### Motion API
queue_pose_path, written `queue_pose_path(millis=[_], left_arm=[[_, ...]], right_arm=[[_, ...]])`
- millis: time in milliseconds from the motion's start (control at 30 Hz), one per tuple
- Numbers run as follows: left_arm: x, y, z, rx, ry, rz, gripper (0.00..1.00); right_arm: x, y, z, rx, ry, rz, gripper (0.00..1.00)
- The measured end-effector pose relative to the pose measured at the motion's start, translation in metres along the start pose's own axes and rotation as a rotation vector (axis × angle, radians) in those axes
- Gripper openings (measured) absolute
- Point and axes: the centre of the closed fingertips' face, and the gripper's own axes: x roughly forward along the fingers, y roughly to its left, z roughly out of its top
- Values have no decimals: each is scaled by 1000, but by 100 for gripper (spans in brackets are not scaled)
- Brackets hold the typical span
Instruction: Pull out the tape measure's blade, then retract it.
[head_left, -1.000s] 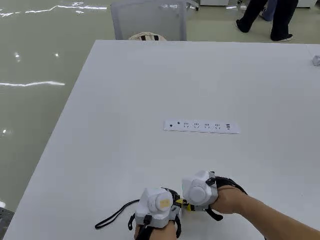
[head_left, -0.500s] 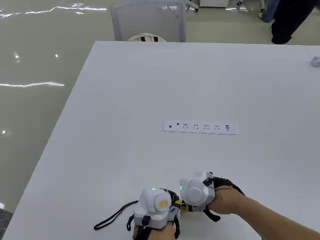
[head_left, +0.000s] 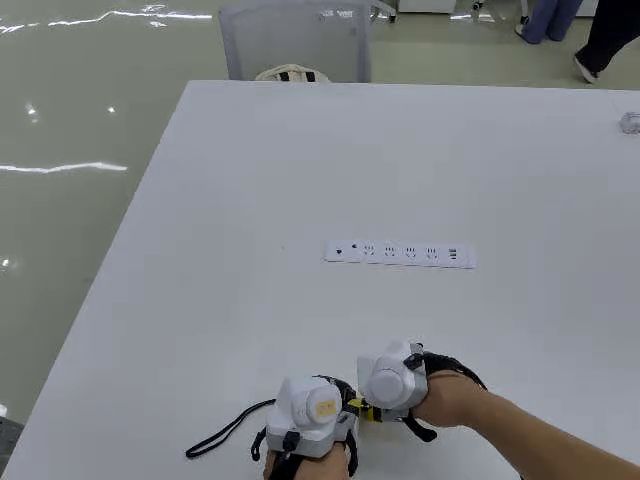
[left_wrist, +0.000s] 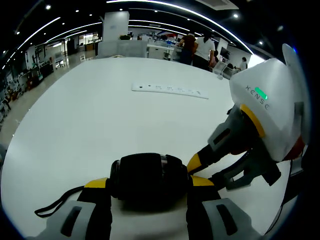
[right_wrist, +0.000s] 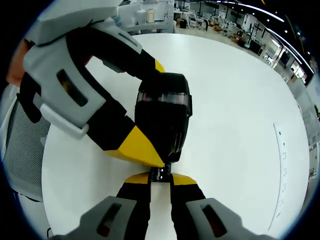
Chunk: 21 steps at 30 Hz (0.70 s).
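Gripping the tape measure (right_wrist: 164, 117) by its sides, the left gripper (left_wrist: 149, 184) holds it near the surface (head_left: 400, 170) edge. The right gripper (right_wrist: 161, 177) pinches the blade tip (right_wrist: 167, 165) just beside it, so the pull should run rightward.

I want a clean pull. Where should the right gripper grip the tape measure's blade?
By the end tab at the mouth of the case, approached head-on along the blade's line: it is thin and flat, so the right gripper pinches its two faces.
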Motion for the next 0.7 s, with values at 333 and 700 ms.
queue_pose_path(millis=[333, 700], left_arm=[[0, 0, 0, -2, -1, -3, 56], [-1, 0, 0, -4, -1, -1, 56]], right_arm=[[2, 0, 5, 1, -2, -8, 14], [3, -1, 7, 4, -4, -10, 14]])
